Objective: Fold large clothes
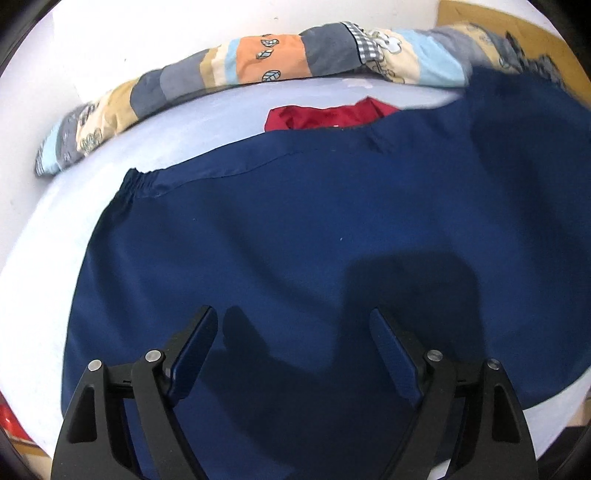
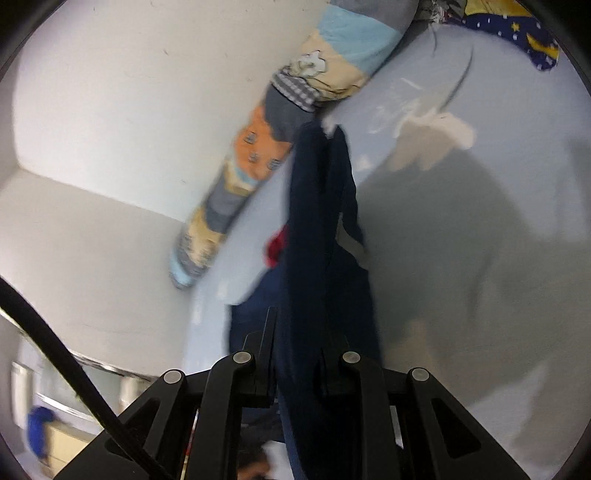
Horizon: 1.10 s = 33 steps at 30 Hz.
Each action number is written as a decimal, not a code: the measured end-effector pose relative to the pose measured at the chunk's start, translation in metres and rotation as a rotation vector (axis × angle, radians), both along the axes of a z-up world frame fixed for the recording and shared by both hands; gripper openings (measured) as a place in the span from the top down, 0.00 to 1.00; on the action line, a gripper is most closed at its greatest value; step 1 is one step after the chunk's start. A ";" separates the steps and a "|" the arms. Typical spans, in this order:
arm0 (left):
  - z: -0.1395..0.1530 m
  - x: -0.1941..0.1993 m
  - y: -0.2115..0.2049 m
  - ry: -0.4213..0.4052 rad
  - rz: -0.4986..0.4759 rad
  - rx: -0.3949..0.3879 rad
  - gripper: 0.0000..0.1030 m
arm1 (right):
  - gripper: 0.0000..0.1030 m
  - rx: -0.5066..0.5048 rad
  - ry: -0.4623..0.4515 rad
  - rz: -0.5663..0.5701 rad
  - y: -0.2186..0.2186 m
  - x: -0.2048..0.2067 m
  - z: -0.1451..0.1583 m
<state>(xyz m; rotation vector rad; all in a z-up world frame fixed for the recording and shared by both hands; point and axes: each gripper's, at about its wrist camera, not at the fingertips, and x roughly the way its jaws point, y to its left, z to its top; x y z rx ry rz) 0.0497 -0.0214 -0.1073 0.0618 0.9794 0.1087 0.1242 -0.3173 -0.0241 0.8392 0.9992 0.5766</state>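
Observation:
A large navy blue garment (image 1: 295,229) with an elastic waistband at its left corner lies spread on a pale blue bed sheet (image 1: 207,122). My left gripper (image 1: 293,321) hovers open just above the garment's near part, holding nothing. My right gripper (image 2: 299,325) is shut on a bunched part of the same navy garment (image 2: 321,229), which hangs stretched between its jaws and the bed. The right wrist view is blurred.
A long patchwork bolster (image 1: 266,62) lies along the white wall at the back of the bed; it also shows in the right wrist view (image 2: 258,147). A red garment (image 1: 325,116) lies behind the navy one. A wooden headboard (image 1: 517,33) is at the far right.

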 end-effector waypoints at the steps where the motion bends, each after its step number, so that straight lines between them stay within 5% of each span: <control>1: 0.002 0.000 0.001 -0.004 -0.003 -0.008 0.18 | 0.81 -0.010 0.022 0.003 -0.004 0.003 -0.006; 6: 0.003 0.001 -0.006 -0.011 -0.035 0.038 0.18 | 0.80 -0.071 0.105 -0.031 -0.023 0.011 -0.027; 11: -0.008 0.001 -0.013 0.024 -0.068 0.113 0.18 | 0.88 0.032 0.050 -0.050 -0.018 0.000 -0.016; 14: 0.008 0.000 -0.002 -0.010 -0.046 0.081 0.18 | 0.88 0.128 0.012 -0.046 -0.002 -0.008 -0.002; 22: 0.109 -0.035 0.096 -0.306 0.187 -0.010 0.18 | 0.88 0.298 0.024 -0.078 0.048 -0.018 0.010; 27: 0.125 -0.060 0.171 -0.338 0.357 -0.004 0.18 | 0.88 0.315 0.022 -0.051 0.090 -0.015 0.024; 33: 0.126 -0.079 0.217 -0.331 0.448 -0.108 0.18 | 0.88 0.319 0.030 -0.010 0.155 -0.023 0.039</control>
